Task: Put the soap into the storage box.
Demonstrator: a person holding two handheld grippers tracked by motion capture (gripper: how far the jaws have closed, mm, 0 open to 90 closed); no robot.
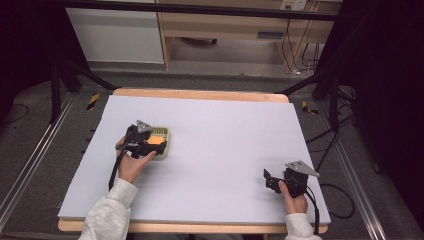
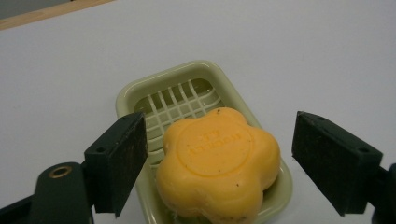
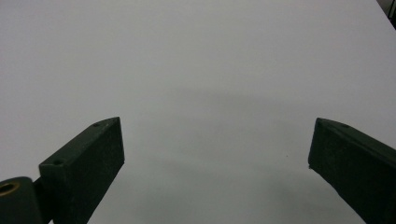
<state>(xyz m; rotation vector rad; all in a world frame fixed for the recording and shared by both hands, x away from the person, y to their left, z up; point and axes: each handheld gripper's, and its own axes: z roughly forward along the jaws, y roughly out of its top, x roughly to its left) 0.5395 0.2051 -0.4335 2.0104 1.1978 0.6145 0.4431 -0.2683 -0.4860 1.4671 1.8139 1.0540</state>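
Observation:
An orange flower-shaped soap bar (image 2: 217,163) lies at the near end of a pale green soap dish (image 2: 187,74), partly over its slotted grid. My left gripper (image 2: 219,123) straddles the soap with a jaw on each side, open, and a gap shows between each pad and the soap. In the high view the dish (image 1: 168,135) sits left of centre on the table, with the left gripper (image 1: 156,145) over its near side. My right gripper (image 1: 269,181) rests low at the front right, open, with bare table surface between its jaws (image 3: 215,135).
A pale lavender mat (image 1: 225,140) covers the wooden table, whose edge shows at the back (image 1: 200,94). Dark stand legs (image 1: 60,85) and cables (image 1: 330,135) flank the table on the floor. A wooden cabinet (image 1: 225,25) stands beyond.

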